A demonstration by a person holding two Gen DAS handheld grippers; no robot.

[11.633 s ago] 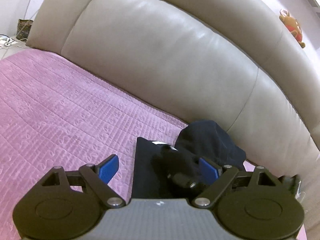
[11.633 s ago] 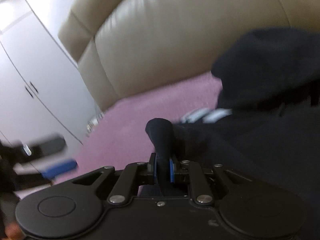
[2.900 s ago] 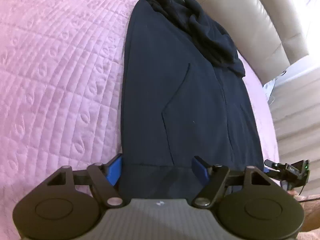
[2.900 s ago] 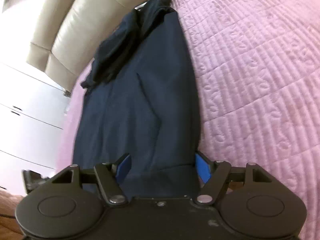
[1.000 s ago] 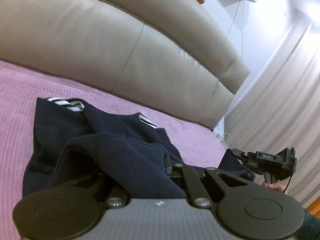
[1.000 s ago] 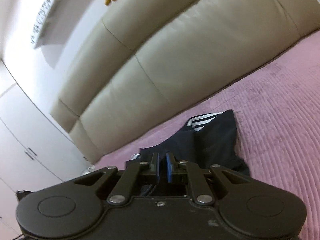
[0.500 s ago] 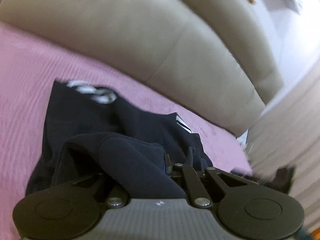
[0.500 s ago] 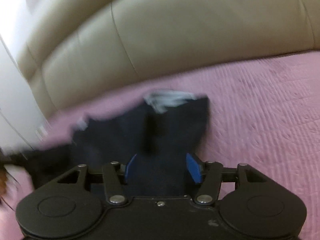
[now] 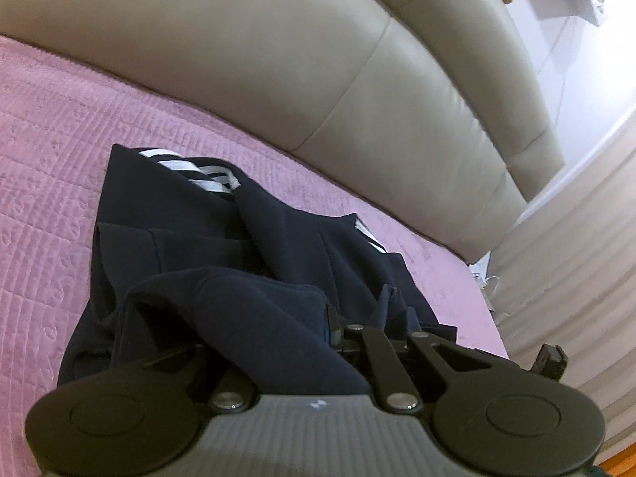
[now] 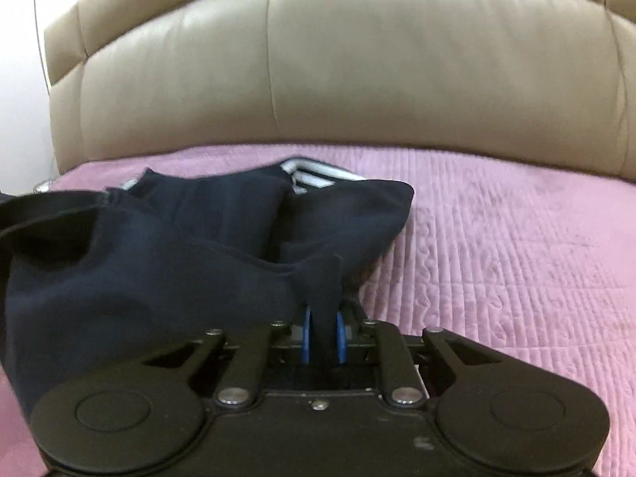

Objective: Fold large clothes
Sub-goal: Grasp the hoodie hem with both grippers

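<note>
A dark navy hoodie (image 9: 190,238) with white striped cuffs lies on the pink quilt near the headboard. Its lower part is lifted and doubled over towards the cuffs. My left gripper (image 9: 318,326) is shut on a thick fold of the hem, which drapes over its fingers and hides them. In the right wrist view the same hoodie (image 10: 167,246) spreads to the left. My right gripper (image 10: 322,330) is shut on a pinch of its edge between the blue pads (image 10: 305,334).
A pink quilted bedspread (image 10: 516,246) covers the bed. A padded beige headboard (image 9: 278,59) stands just behind the hoodie. Pale curtains (image 9: 576,258) hang at the bed's right side. The other gripper's tip (image 9: 552,361) shows low at the right.
Both grippers have carried the hem forward over the hoodie towards the headboard. The right gripper showed open half a second ago and is now shut on the fabric.
</note>
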